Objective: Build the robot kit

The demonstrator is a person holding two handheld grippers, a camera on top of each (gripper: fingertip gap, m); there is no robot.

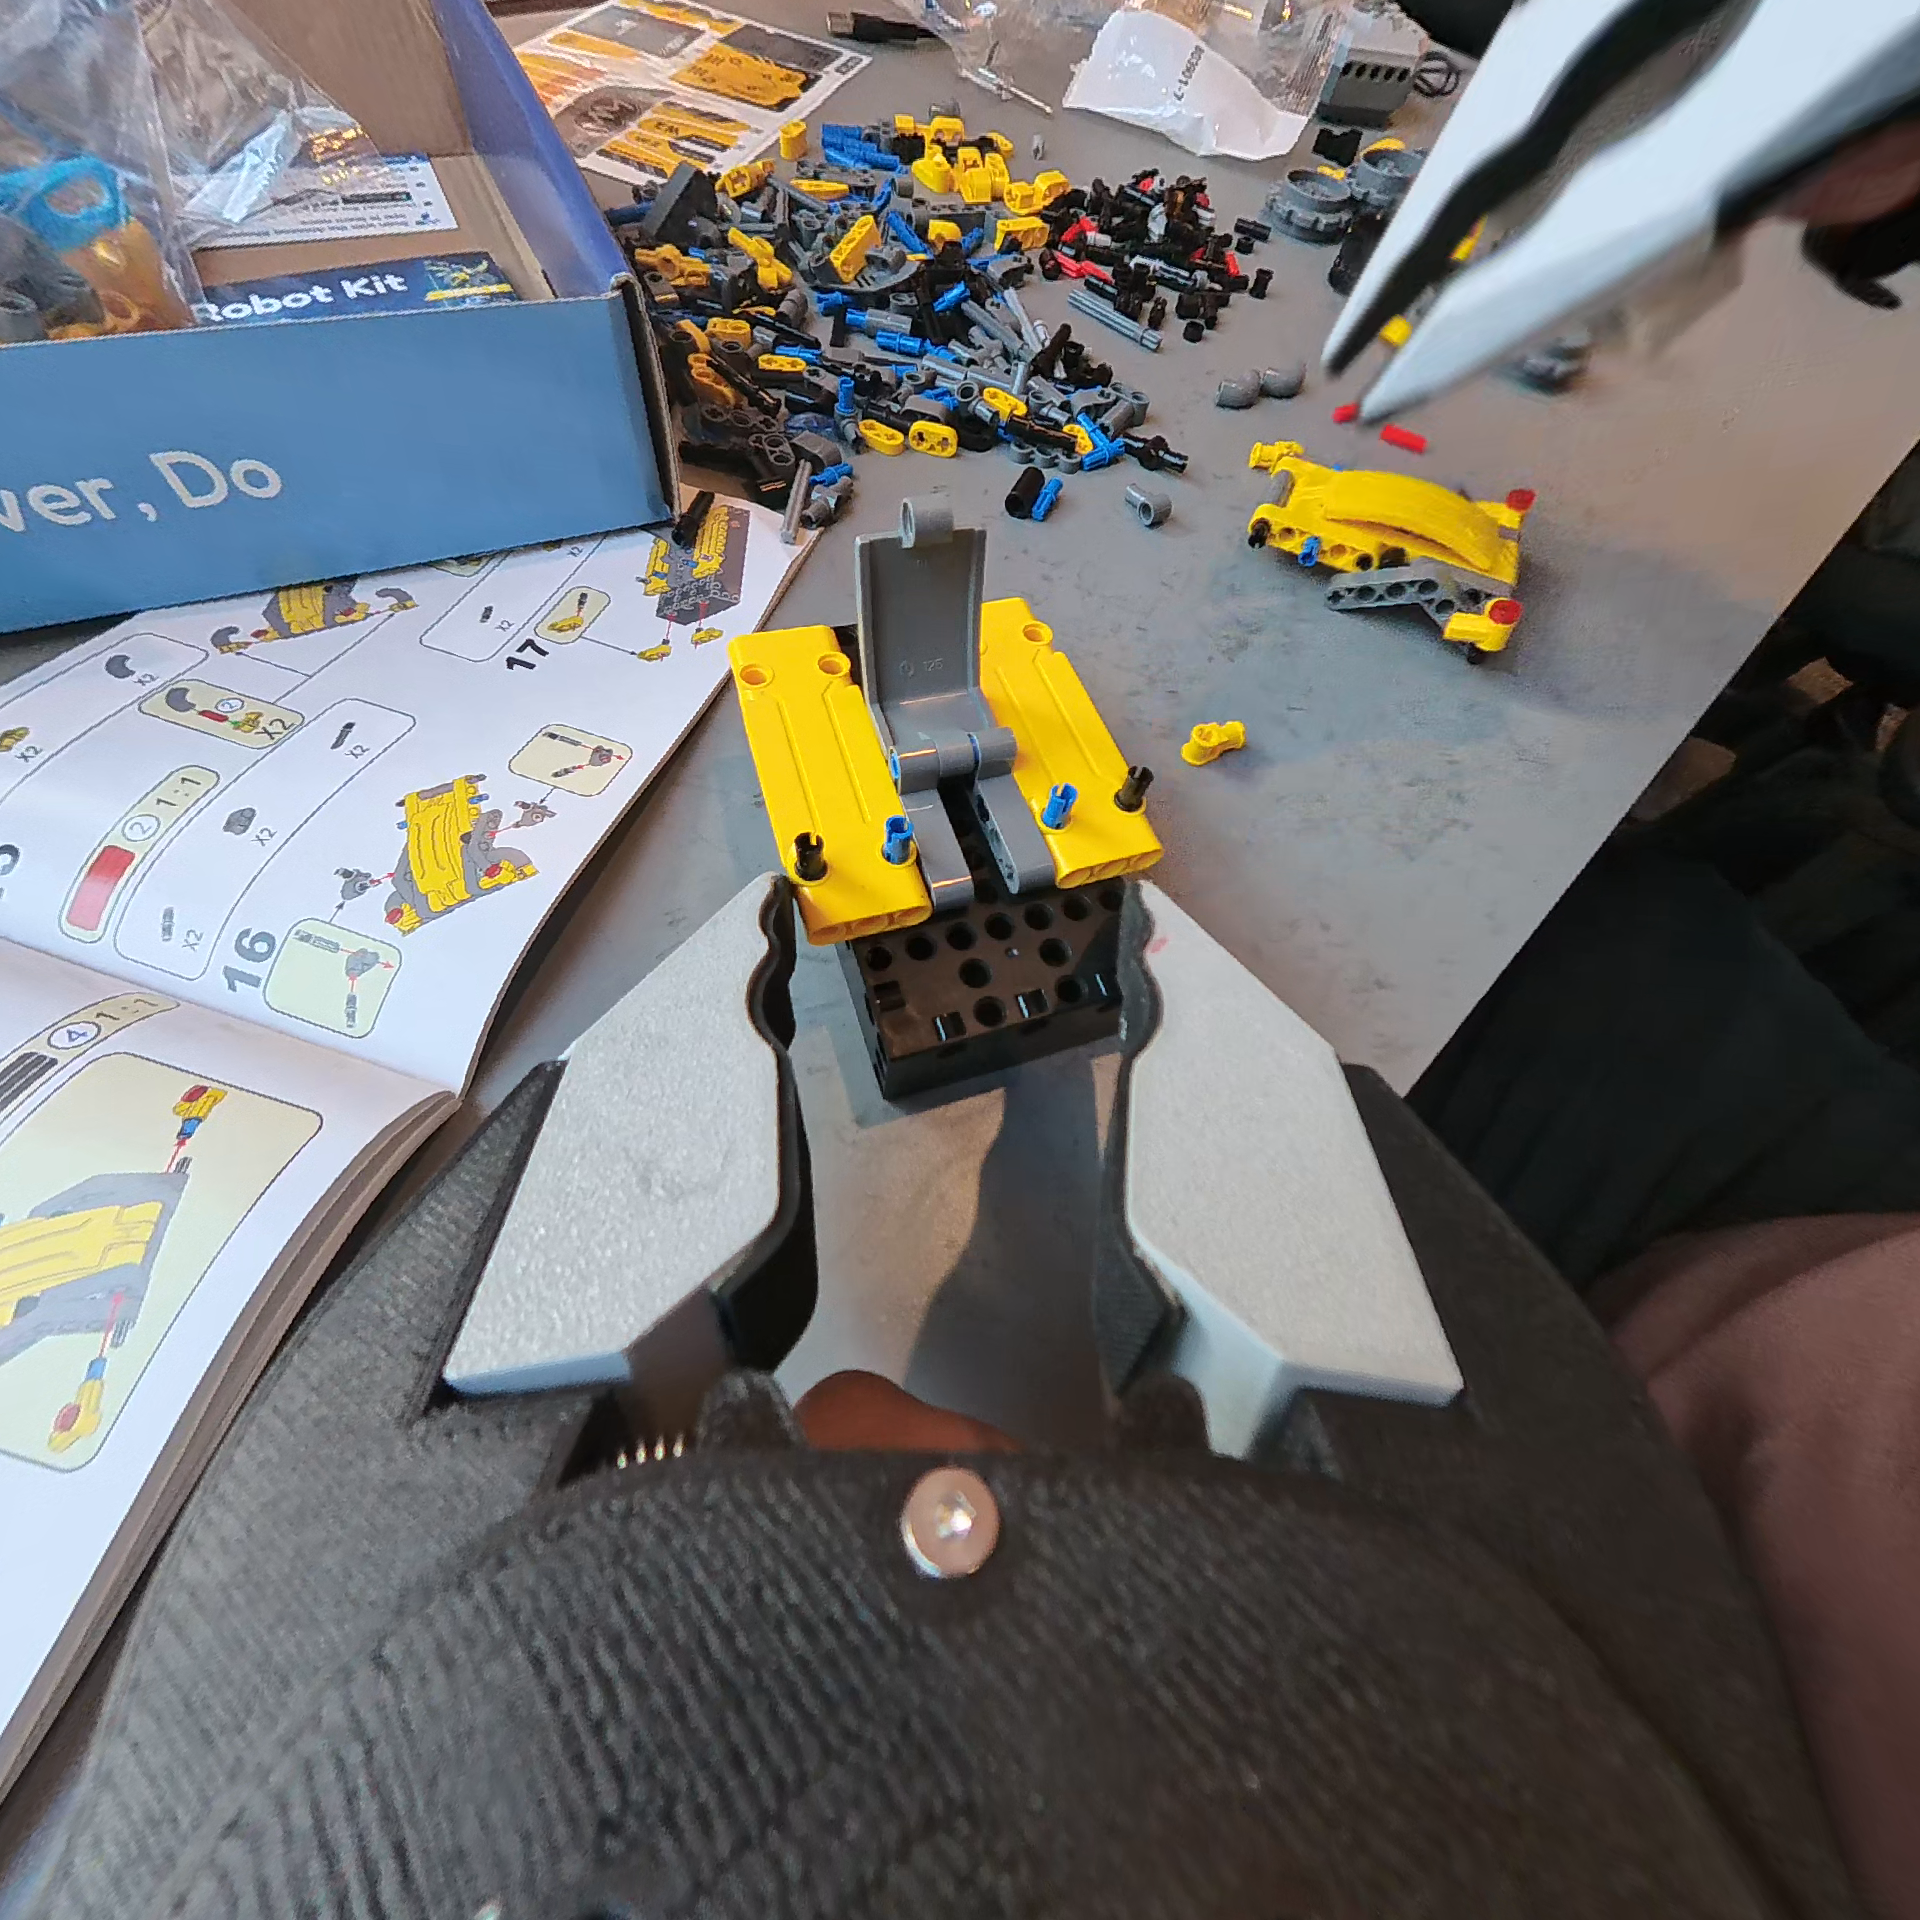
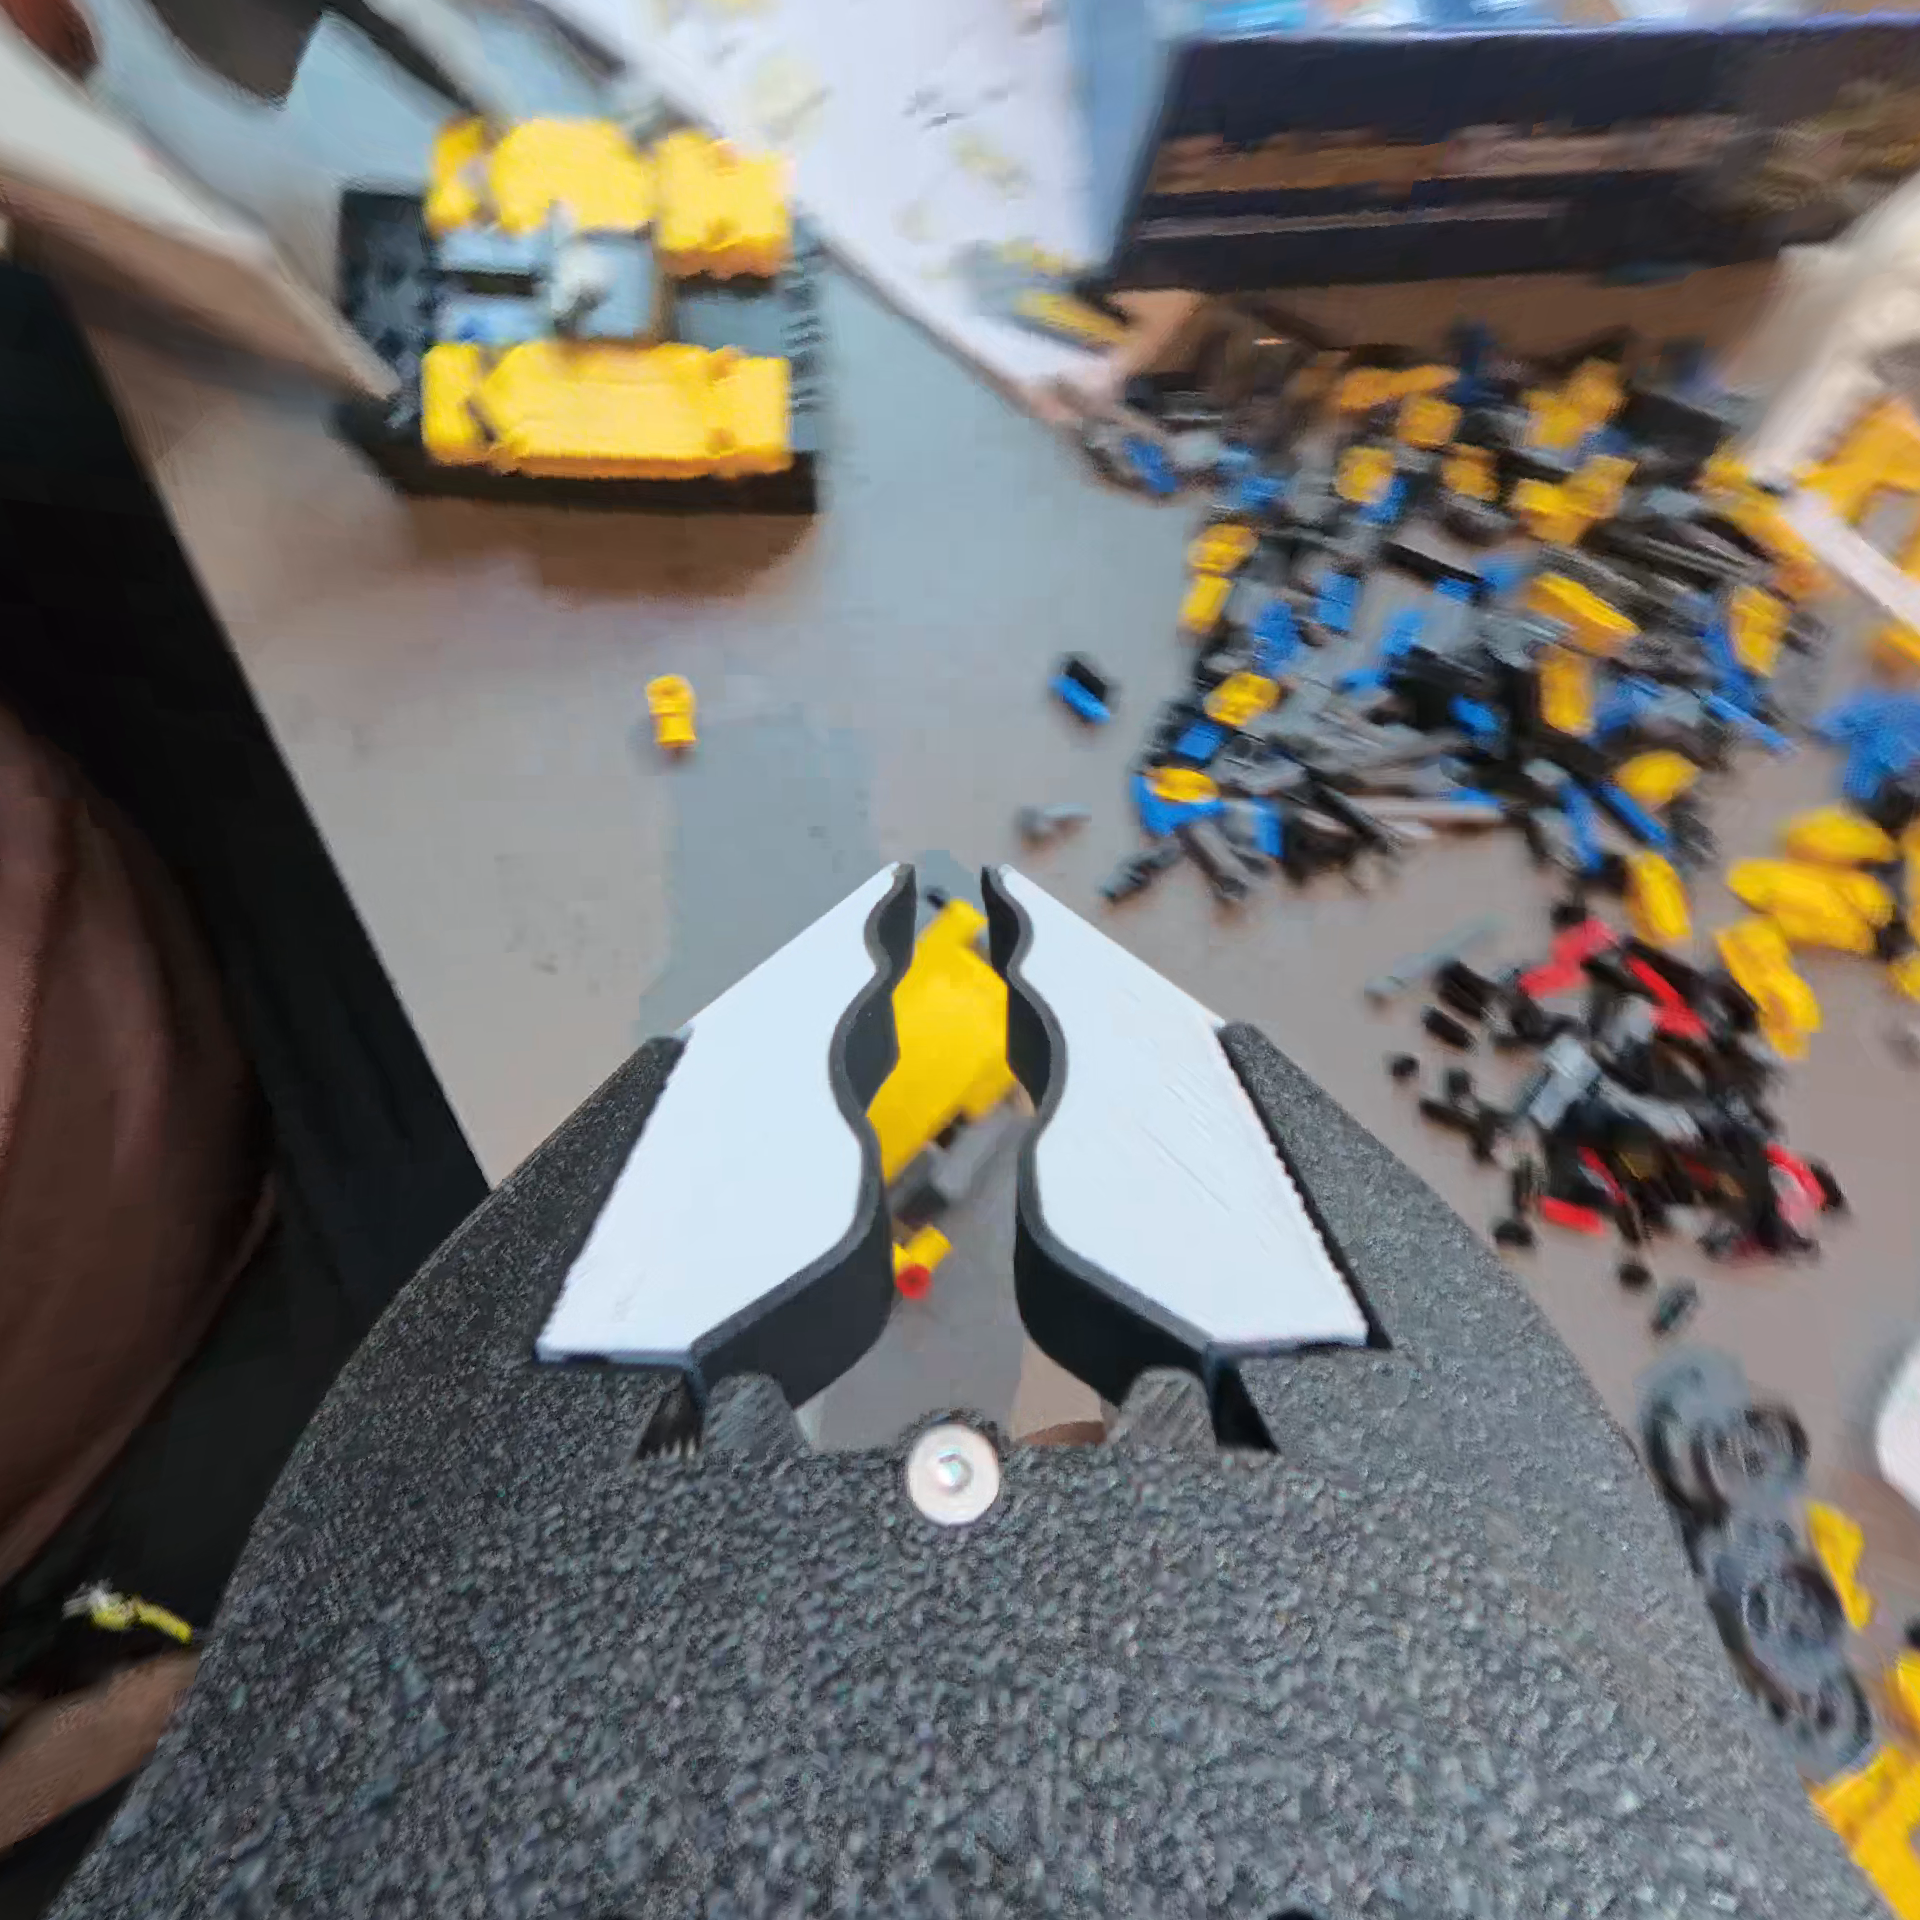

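Observation:
My left gripper [image 1: 951, 925] is shut on the black base of a brick model [image 1: 987, 987] that stands on the grey table [image 1: 1299, 831]. The model carries two yellow panels [image 1: 831, 769] and an upright grey seat piece [image 1: 920, 613]. It shows blurred in the right wrist view [image 2: 613, 405]. My right gripper [image 2: 948, 878] hovers empty, its jaws a narrow gap apart. It is above a yellow curved sub-assembly [image 2: 945, 1018] lying on the table. In the left wrist view it [image 1: 1359, 387] hangs over red pins [image 1: 1403, 436], just beyond that sub-assembly [image 1: 1392, 530].
A big pile of loose yellow, blue, black and red parts [image 1: 935, 291] lies behind the model. A blue cardboard box [image 1: 312, 436] and an open instruction booklet [image 1: 312, 831] are at the left. A small yellow connector [image 1: 1214, 740] lies alone. The table edge [image 1: 1558, 831] runs along the right. Across from one pair of fingers to the other is roughly 20 cm.

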